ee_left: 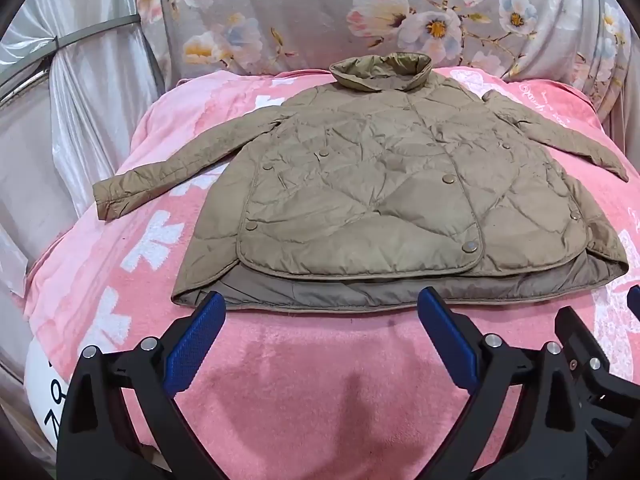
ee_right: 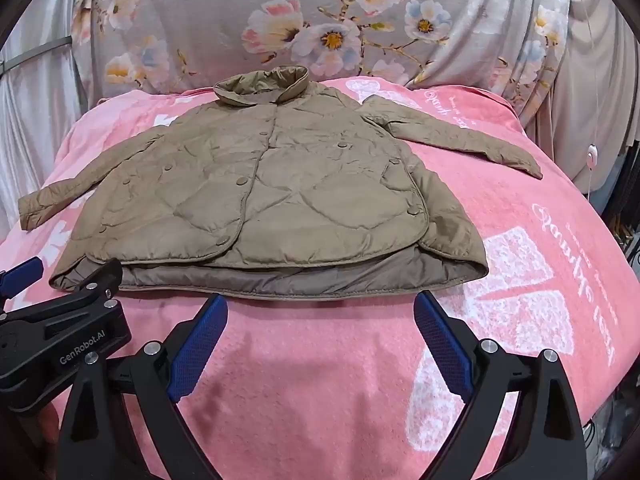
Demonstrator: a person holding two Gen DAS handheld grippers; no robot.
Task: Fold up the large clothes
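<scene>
A tan quilted jacket (ee_left: pixel 372 184) lies flat, front up and buttoned, on a pink blanket (ee_left: pixel 304 364); it also shows in the right wrist view (ee_right: pixel 260 192). Both sleeves spread outward, collar at the far end, hem nearest me. My left gripper (ee_left: pixel 320 304) is open and empty, just short of the hem. My right gripper (ee_right: pixel 320 304) is open and empty, also just short of the hem. The right gripper's body (ee_left: pixel 592 364) shows at the left view's right edge; the left gripper's body (ee_right: pixel 60 332) shows at the right view's left edge.
The pink blanket (ee_right: pixel 520 240) with white print covers a bed. A grey floral cloth (ee_left: pixel 320 16) rises behind the collar. Silvery curtain (ee_left: pixel 80 120) hangs at the left. A white cord with a small switch (ee_right: pixel 591 156) hangs at the right.
</scene>
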